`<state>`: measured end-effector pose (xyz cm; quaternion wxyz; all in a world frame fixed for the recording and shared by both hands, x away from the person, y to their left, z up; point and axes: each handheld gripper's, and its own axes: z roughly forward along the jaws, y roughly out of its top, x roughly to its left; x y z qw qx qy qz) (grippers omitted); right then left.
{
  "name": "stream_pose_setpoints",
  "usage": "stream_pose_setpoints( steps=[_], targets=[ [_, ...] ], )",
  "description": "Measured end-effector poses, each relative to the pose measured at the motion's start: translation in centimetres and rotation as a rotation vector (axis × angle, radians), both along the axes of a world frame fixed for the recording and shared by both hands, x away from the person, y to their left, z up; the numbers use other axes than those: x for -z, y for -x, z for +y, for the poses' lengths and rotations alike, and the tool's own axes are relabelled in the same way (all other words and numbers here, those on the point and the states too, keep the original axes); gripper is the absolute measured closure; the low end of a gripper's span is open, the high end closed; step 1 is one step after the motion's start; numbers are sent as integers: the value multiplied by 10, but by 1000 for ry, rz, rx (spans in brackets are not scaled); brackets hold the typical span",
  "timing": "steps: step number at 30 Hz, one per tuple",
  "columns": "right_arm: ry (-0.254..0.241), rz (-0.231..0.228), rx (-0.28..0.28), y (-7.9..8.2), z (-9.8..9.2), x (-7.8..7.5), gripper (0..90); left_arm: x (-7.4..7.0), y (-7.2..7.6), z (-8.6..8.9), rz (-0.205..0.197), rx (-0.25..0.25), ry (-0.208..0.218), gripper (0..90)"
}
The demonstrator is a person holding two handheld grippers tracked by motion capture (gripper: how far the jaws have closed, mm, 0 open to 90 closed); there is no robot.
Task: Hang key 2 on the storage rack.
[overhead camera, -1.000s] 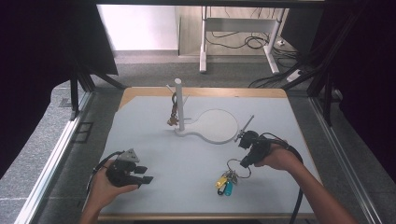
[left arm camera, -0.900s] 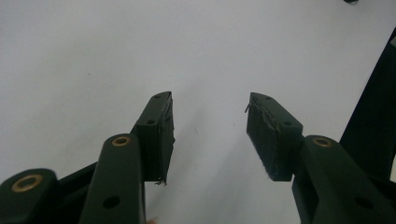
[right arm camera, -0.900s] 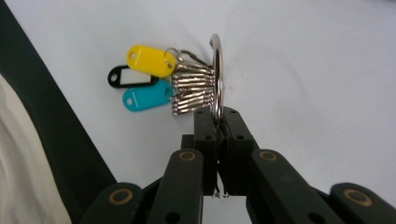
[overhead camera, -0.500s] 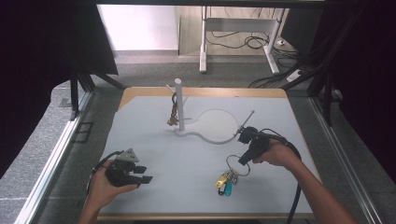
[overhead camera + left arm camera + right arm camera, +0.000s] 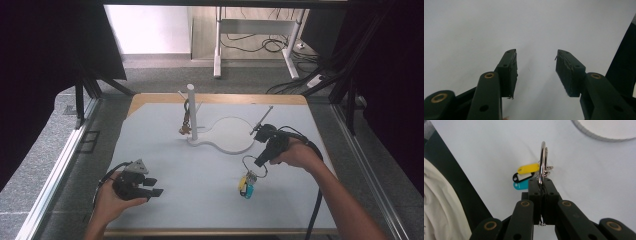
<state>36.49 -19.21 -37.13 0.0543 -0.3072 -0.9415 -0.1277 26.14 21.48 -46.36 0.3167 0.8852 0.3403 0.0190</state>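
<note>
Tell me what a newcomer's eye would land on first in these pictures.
First, the right claw, shut on a metal key ring from which yellow, black and teal key tags hang, at the table's right. Next, the white stand with its round base, toward the far middle of the table. The left claw sits open at the near left.

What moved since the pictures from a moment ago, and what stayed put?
The right gripper, shut on the metal key ring, rose a little and lifted it, so the coloured tags now dangle beneath it above the table. The left gripper stayed where it was, jaws apart and holding nothing. The white stand with its hanging keys did not move.
</note>
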Motion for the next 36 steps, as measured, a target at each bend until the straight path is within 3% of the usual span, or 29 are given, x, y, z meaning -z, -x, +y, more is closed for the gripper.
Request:
stream_pose_setpoints(
  steps=[36],
  targets=[
    [-56, -81, 91, -34, 2, -53, 878, 0, 0, 0, -3, 4, 8, 522]
  ],
)
